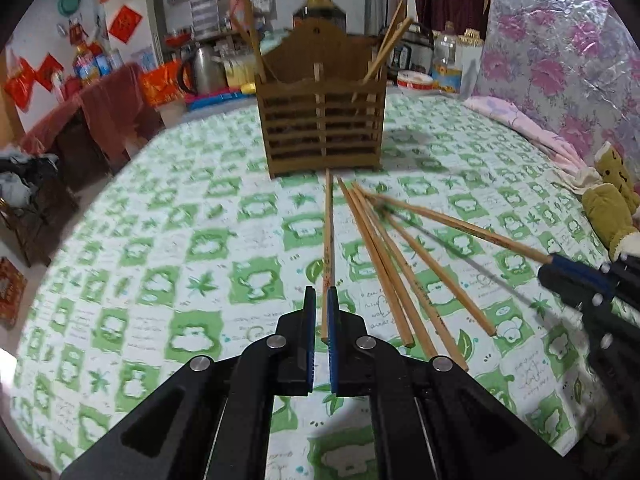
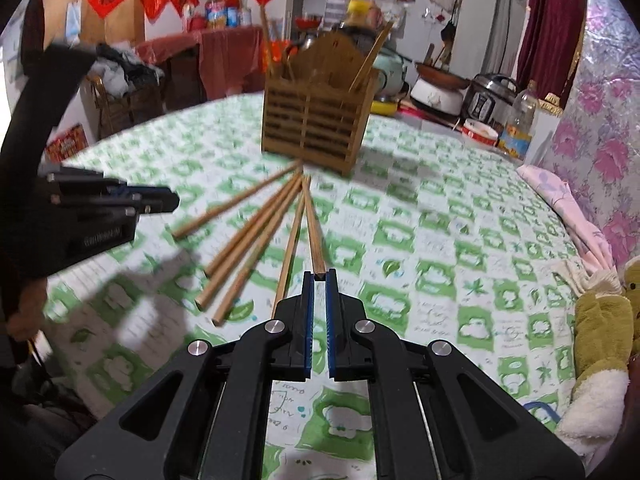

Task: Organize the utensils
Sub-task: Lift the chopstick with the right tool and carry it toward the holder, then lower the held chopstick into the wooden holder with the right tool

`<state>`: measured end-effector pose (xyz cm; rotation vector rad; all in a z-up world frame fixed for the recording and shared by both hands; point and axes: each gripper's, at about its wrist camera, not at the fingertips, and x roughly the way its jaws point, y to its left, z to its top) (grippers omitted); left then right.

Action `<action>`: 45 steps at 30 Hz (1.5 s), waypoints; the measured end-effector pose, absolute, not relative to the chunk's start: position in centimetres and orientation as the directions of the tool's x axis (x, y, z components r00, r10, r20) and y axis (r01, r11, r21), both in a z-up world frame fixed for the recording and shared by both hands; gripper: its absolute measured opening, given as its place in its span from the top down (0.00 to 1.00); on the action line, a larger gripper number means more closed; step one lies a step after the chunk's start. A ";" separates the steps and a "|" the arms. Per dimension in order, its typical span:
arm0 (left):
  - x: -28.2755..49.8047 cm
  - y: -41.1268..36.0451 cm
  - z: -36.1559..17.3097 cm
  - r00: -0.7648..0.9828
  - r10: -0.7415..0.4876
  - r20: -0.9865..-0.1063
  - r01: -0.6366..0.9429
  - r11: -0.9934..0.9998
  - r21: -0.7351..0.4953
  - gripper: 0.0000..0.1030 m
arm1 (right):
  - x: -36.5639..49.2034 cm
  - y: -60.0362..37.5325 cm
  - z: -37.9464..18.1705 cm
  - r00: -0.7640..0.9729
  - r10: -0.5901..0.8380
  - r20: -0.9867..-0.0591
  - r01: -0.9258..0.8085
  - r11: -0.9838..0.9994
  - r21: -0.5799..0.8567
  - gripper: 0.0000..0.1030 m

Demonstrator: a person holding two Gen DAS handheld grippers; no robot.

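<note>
Black claw arms fill the bottom of both views, and each claw is pinched tight on one chopstick. In the left wrist view, the left gripper sits at the bottom middle, closed on a long chopstick that runs straight up the frame toward the wooden holder. In the right wrist view, the right gripper nips the near end of a darker chopstick, which also points up the frame at the holder. Loose chopsticks lie fanned out on the green and white tablecloth, left of that claw, with their far tips close to the foot of the holder. A few sticks already stand in the holder's right side, at the top middle. The step in hand looks like lifting one stick in each claw off the cloth. The picture is blurry, so I cannot tell if the far tips have left the cloth yet. Next, each stick needs to be tipped upright, carried over the open top of the holder, and let go so it drops in beside the others. Four loose sticks would be left to pick up
</note>
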<state>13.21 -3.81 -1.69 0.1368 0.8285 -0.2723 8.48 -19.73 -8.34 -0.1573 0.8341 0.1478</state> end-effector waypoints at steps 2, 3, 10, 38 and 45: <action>12.7 -3.8 -1.0 0.667 -0.178 -0.724 0.286 0.958 0.028 0.94 | 8.6 -20.2 -7.2 0.670 0.095 -0.736 -0.188 0.981 -0.044 0.94; 12.4 -3.9 -0.6 0.681 -0.172 -0.712 0.282 0.959 0.038 0.94 | 8.6 -20.4 -6.7 0.675 0.106 -0.730 -0.187 0.982 -0.029 0.94; 11.2 -3.7 1.2 0.744 -0.132 -0.655 0.254 0.963 0.094 0.94 | 9.0 -20.8 -4.5 0.700 0.142 -0.700 -0.183 0.983 0.016 0.94; 21.8 -3.3 10.7 0.783 -0.242 -0.573 0.277 0.960 -0.027 0.94 | 16.9 -22.3 1.6 0.759 0.235 -0.608 -0.195 0.972 0.132 0.93; 23.4 -4.2 11.7 0.779 -0.284 -0.558 0.304 0.951 -0.059 0.94 | 13.8 -24.2 -6.4 0.608 0.185 -0.772 -0.172 0.980 0.099 0.86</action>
